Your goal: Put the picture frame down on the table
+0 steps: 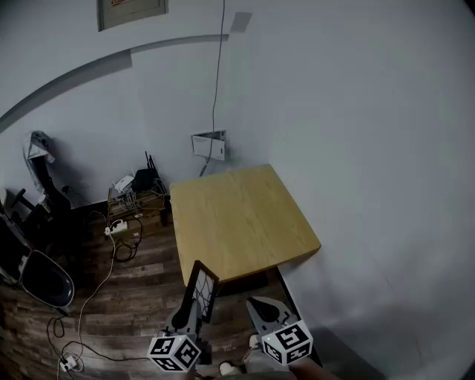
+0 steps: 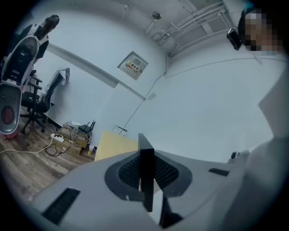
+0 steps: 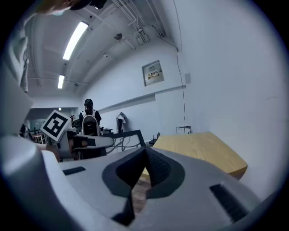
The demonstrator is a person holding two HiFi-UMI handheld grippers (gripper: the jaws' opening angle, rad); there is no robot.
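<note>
One slim rectangular black picture frame [image 1: 202, 291]

Nothing legible; the wall notice [image 2: 133, 66] carries print too small to read.

Pale grey wall [image 1: 356, 111] up top, small sign [image 1: 130, 11] at 11 o'clock. Dark wood floor [image 1: 148, 297] at 7 o'clock, black chair [image 1: 46, 280] at 8.

Picture frame [image 1: 202, 288] upright between the left gripper [image 1: 191, 312] jaws, over the floor [image 1: 126, 304], short of the table's [image 1: 245, 223] near edge. Right gripper [image 1: 257, 306] just right of it. Cable clutter [image 1: 128, 209] on the floor left of the table, chair [image 1: 44, 280] further left.
</note>
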